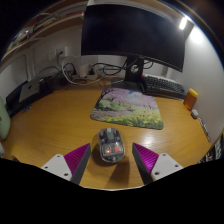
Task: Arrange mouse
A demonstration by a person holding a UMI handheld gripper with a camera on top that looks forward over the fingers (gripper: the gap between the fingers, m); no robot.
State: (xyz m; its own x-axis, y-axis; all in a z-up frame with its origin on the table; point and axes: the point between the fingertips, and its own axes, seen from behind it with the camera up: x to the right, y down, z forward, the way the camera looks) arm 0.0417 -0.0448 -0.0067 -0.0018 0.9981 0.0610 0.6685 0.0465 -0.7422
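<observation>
Your gripper (110, 160) looks forward over a wooden counter (55, 125) with a warm, smooth, orange-brown surface. The jaws are released, spread wide, each finger showing a magenta pad (77, 157) on its inner face. The mouse (109, 145) sits on the counter between them, just ahead of the fingertips, with bare wood visible on either side, so neither finger touches it. It is a rounded, low shape with a grey, partly see-through shell, and its narrower end points away from you.

Beyond the mouse lies a rectangular mousepad (128, 106), flat and thin, printed with a soft pastel landscape in green, pink and pale blue. A strip of bare wood separates the mouse from the pad's near edge. The pad sits slightly right of centre and its far edge reaches toward a monitor (135, 35), a large dark screen on a black stand (133, 72).

To your left the counter is open wood for a long stretch. Along the far left edge, against a pale wall, you have a tangle of cables (75, 72) and a dark flat object (25, 92) too small to identify. To the right of the pad, a dark keyboard (163, 86) lies near the back edge, and a small yellow object (190, 99) stands near the counter's right edge.
</observation>
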